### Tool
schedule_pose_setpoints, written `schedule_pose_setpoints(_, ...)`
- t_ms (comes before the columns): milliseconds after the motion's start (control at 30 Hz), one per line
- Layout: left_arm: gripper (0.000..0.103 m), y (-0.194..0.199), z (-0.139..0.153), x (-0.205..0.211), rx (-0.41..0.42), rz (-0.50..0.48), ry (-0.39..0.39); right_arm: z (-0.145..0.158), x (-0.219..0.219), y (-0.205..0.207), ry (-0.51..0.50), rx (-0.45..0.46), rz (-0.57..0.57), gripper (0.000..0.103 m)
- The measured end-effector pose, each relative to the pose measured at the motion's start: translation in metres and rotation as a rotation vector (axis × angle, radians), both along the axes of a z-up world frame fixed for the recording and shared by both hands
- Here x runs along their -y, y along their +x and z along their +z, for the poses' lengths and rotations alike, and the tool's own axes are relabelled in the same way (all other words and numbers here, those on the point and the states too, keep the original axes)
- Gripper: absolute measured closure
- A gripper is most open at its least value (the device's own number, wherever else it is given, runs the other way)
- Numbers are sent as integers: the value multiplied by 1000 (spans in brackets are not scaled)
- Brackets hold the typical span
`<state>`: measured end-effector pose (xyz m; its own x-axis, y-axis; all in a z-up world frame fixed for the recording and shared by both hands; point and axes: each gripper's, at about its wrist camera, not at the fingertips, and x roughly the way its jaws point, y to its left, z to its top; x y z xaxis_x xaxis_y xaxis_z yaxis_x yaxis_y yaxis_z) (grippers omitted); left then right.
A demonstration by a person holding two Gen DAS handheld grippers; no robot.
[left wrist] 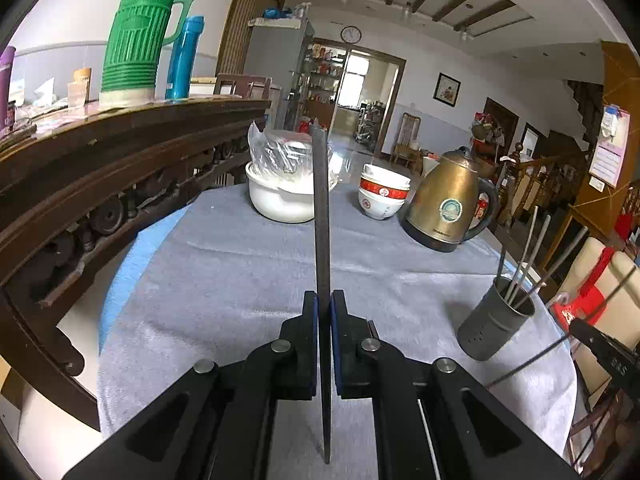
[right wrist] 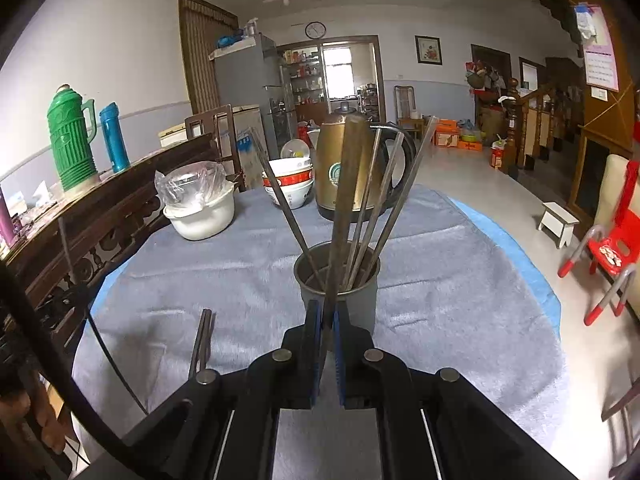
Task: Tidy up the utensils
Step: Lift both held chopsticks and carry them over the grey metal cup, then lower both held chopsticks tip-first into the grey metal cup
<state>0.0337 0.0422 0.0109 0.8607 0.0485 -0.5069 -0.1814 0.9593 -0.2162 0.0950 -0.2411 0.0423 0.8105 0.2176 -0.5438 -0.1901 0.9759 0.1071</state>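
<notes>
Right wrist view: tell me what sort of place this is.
Most likely a home's dining area: a cloth-covered table bearing stacked bowls and a brass-coloured kettle, with a fridge behind.

Table cloth point(left wrist: 240, 272): grey, over blue underlayer at rim.
Utensil holder point(left wrist: 494, 320): dark grey, small perforations.
Chopsticks point(right wrist: 372, 200) in holder: silver-grey metal.
Kettle point(left wrist: 448, 204): brass-gold, black base and handle, round teal-white emblem.
Stacked bowls point(left wrist: 382, 196): white, red patterned band.
Pot point(left wrist: 280, 200): white.
Thermos point(left wrist: 136, 32): green, ribbed.
Flask point(left wrist: 184, 58): blue.
Left gripper point(left wrist: 324, 300), right gripper point(right wrist: 327, 312): black, blue pads.
</notes>
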Motion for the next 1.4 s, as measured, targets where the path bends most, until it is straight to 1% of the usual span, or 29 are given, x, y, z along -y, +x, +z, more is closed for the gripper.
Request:
schedule_pose_setpoints(400, 96, -47, 10, 2, 24, -43, -21, 0, 2, -4, -11, -5, 5, 97)
schedule_pose_setpoints(567, 96, -44, 15, -3, 29, -44, -65, 3, 1, -2, 0, 1, 9, 97)
schedule_pose_setpoints(700, 96, -39, 30, -6, 61, -46, -106, 12, 4, -3, 20, 19, 9, 97)
schedule_pose_setpoints(867, 96, -30, 63, -2, 124, -89, -182, 30, 19, -10, 87, 38, 6, 97)
schedule_pose_setpoints(933, 96, -22, 81, 7, 158, -124, -203, 43, 26, -15, 109, 66, 3, 97)
schedule_pose_setpoints(1033, 96, -5, 100, 21, 193, -168, -242, 62, 37, -21, 151, 106, -3, 97)
schedule_pose_setpoints(1133, 96, 14, 115, 41, 223, -202, -258, 84, 51, -20, 198, 155, -21, 97)
schedule_pose_setpoints(1200, 96, 26, 119, 54, 231, -222, -267, 96, 58, -13, 210, 190, -41, 97)
schedule_pose_setpoints(1267, 96, 39, 123, 69, 231, -242, -268, 104, 62, -3, 227, 204, -53, 97)
schedule_pose_setpoints(1400, 96, 66, 119, 97, 218, -260, -252, 107, 65, 16, 238, 211, -70, 97)
